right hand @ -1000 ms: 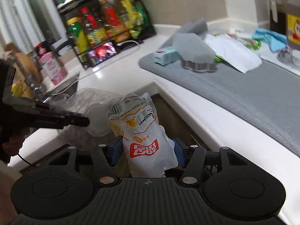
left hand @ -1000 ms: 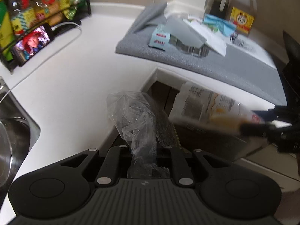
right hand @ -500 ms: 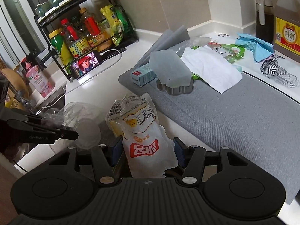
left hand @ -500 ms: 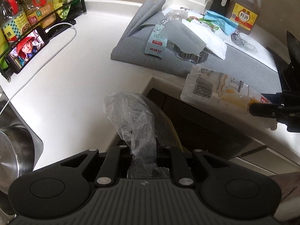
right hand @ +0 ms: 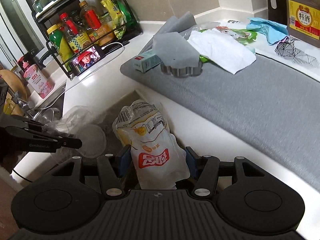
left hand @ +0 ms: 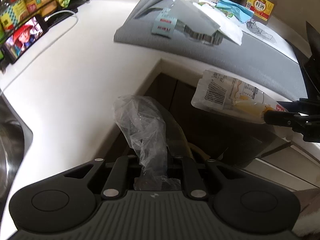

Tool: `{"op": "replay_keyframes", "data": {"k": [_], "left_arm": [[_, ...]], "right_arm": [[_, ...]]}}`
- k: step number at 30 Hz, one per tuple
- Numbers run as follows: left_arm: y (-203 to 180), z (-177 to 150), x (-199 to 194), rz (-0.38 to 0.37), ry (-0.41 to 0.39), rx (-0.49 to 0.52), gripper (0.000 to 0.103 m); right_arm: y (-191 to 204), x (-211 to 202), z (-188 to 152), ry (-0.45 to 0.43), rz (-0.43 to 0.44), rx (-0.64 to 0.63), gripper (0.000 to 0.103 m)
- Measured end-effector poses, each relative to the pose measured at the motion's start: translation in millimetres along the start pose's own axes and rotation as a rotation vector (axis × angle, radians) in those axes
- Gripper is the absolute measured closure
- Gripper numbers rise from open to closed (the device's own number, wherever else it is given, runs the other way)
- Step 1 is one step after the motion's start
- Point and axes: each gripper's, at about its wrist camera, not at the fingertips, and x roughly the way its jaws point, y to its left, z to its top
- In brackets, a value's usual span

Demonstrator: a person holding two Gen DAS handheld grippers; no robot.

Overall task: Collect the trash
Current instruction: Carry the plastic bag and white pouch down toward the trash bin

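My left gripper [left hand: 154,160] is shut on a crumpled clear plastic bag [left hand: 142,124], held over the gap at the counter's inner corner; it also shows in the right wrist view [right hand: 84,134]. My right gripper [right hand: 156,156] is shut on a white drink pouch [right hand: 150,140] with a red label, held beside the counter edge; the pouch also shows in the left wrist view [left hand: 234,98]. A dark bin [left hand: 230,138] stands below both. More trash lies on the grey mat [right hand: 250,100]: a small blue box [right hand: 148,61], white paper [right hand: 222,50], blue wrapper [right hand: 268,29].
White L-shaped counter [left hand: 80,70] with a sink [left hand: 10,140] at left. A rack of bottles and a phone [right hand: 86,60] stand at the back left. A large cooking-wine jug [right hand: 303,16] stands at the back right. A metal cookie cutter [right hand: 180,71] sits on the mat.
Both grippers have risen and pulled back a little from the counter, still holding the bag and the pouch. More of the mat and its trash shows now.
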Motion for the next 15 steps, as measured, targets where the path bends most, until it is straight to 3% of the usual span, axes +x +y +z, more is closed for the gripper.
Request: {"op": "replay_keyframes", "data": {"k": [15], "left_arm": [[-15,-110,-41,0.077,-0.121,-0.042,0.088]], "right_arm": [[33,-23,-87,-0.083,0.005,-0.034,0.043]]}}
